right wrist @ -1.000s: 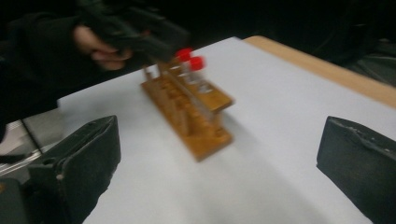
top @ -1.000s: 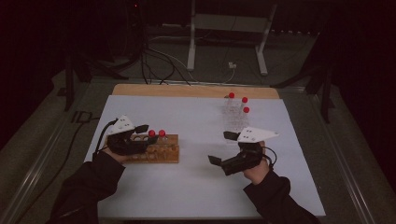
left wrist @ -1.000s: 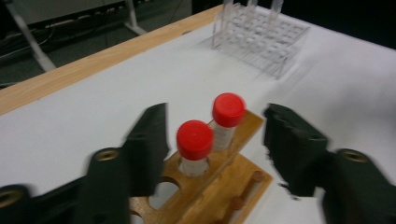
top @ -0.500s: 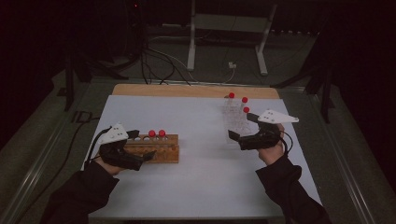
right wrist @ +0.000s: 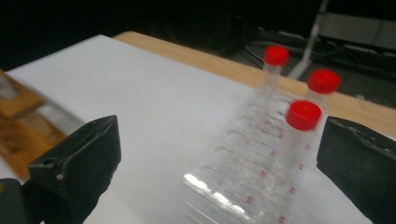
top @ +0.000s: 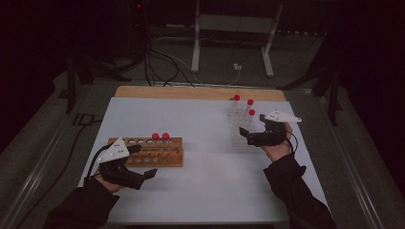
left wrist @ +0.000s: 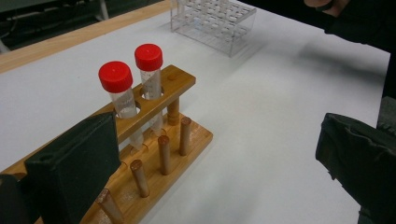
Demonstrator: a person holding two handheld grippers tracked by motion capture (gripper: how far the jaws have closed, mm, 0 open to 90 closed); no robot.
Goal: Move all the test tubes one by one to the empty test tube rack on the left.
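A wooden rack (top: 162, 157) lies left of centre on the white table and holds two red-capped tubes (top: 160, 136) near its far right end. My left gripper (top: 144, 162) is open at the rack's near left corner, holding nothing. In the left gripper view its jaws spread wide around the wooden rack (left wrist: 159, 140), with the two tubes (left wrist: 148, 57) just ahead. A clear plastic rack (top: 240, 126) at the right carries three red-capped tubes (top: 250, 102). My right gripper (top: 246, 135) is open beside it, and the nearest tube (right wrist: 303, 115) stands close in front of its jaws.
The white table top (top: 205, 191) has a wooden strip (top: 191, 92) along its far edge. Behind it are cables (top: 162, 62) and a metal stand (top: 231, 43) on the dark floor. The other person's sleeve (left wrist: 355, 23) reaches in at the top right.
My left gripper has drawn back from over the wooden rack toward the near edge. My right gripper has moved away from the near side up to the clear rack.
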